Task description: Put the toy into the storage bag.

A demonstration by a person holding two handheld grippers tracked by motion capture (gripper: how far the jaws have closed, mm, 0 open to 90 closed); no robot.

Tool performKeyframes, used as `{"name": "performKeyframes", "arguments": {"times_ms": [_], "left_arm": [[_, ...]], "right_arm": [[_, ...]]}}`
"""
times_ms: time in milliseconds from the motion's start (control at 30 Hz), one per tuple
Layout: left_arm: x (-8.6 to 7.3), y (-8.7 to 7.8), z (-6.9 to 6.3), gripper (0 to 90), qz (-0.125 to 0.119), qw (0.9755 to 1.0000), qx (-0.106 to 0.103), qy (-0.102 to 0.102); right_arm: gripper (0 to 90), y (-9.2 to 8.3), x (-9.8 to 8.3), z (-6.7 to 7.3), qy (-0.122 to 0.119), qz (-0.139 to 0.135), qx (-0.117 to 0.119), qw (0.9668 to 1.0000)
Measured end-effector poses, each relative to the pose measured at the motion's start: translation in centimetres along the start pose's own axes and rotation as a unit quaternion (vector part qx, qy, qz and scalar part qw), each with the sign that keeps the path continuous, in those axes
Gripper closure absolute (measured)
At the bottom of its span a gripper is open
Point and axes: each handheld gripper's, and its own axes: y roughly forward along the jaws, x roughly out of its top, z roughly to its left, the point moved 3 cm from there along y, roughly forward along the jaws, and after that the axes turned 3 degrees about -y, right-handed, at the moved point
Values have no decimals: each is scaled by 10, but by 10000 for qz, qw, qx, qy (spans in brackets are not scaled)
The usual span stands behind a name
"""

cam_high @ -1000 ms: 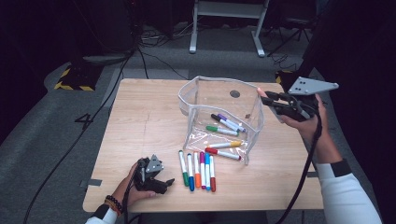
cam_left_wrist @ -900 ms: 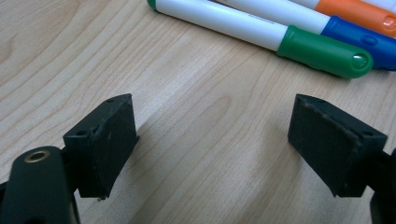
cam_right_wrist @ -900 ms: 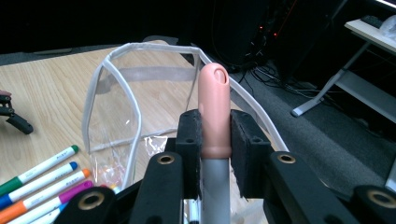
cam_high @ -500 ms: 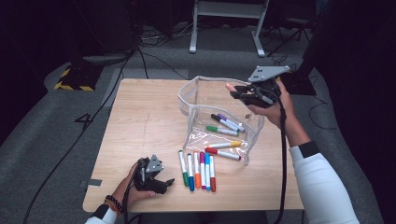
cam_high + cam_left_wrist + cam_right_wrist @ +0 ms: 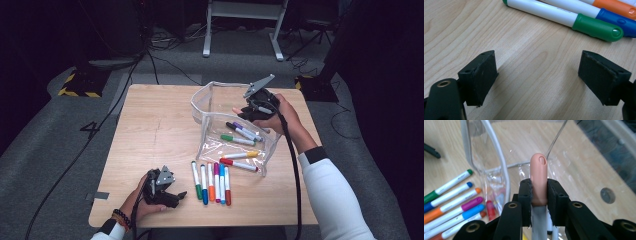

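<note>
A light wooden desk (image 5: 150, 130) carries the work, its left half bare. Near its front edge, right of the middle, 6 markers (image 5: 211, 181) lie side by side in a neat row: green, blue, orange, purple, light blue and red caps pointing to the front. Beyond the far edge, on grey carpet (image 5: 50, 145), stands a white metal frame (image 5: 242, 25). Black cables (image 5: 165, 62) trail across the floor there. A yellow-and-black striped block (image 5: 80, 82) sits off the far left corner.
</note>
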Motion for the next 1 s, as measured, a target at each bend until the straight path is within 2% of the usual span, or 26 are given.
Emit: {"name": "performKeyframes", "arguments": {"times_ms": [133, 233, 400, 500, 533, 567, 667, 767, 867, 900, 933, 1000], "left_arm": [[0, 0, 0, 156, 0, 10000, -3, -4], [0, 0, 0, 157, 1, 10000, -1, -3], [0, 0, 0, 157, 0, 10000, 1, -1], [0, 0, 0, 156, 0, 10000, -3, -4], [0, 0, 0, 156, 1, 10000, -3, -4], [0, 0, 0, 157, 1, 10000, 0, -1], [0, 0, 0, 156, -1, 10000, 0, -2], [0, 0, 0, 157, 0, 10000, 1, -1], [0, 0, 0, 156, 0, 10000, -2, -4], [0, 0, 0, 156, 0, 10000, -2, -4], [0, 0, 0, 157, -1, 10000, 2, 0], [0, 0, 0, 156, 1, 10000, 1, 1]], "right_arm": [[748, 3, -5, -2, 14, 334, 167, 9993], [748, 4, -7, 3, -76, 707, 348, 9969], [746, 5, -8, 12, -130, 856, 560, 9947], [740, 5, -9, 12, -98, 905, 537, 9944], [707, 5, -9, 12, -97, 905, 494, 9946], [689, 4, -9, 11, -34, 887, 375, 9953], [644, 1, -9, 10, 18, 757, 245, 9968], [624, -5, -10, 8, 102, 501, 135, 9986], [563, -18, -12, 6, 267, 61, 66, 9996], [563, -18, -12, 6, 267, 61, 66, 9996], [503, -31, -16, 6, 311, -239, -67, 9992], [467, -43, -21, 5, 438, -460, -204, 9978]]}}
